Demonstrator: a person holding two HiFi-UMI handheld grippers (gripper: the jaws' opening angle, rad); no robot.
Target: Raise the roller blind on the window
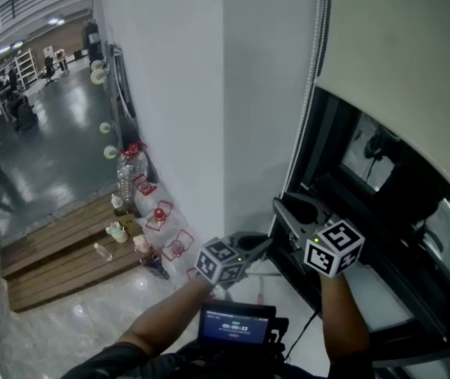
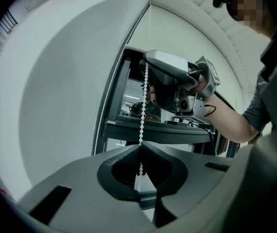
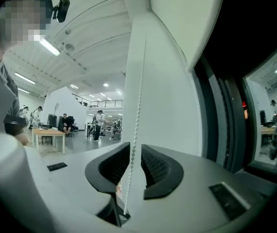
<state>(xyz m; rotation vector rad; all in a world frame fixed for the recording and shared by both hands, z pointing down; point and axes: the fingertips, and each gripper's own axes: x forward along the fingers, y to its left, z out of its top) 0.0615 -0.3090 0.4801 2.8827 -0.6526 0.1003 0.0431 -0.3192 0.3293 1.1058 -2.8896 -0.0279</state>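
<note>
Head view: cream roller blind (image 1: 399,46) part-raised; left gripper (image 2: 140,145) clamps bead chain (image 2: 144,106); right gripper (image 3: 134,146) released.

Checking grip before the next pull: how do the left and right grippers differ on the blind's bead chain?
The left gripper has its jaws shut on the bead chain. The right gripper has its jaws apart, and the chain passes between them unpressed. In the left gripper view, the right gripper sits higher along the chain than the left gripper. Both are lined up on the same chain.
</note>
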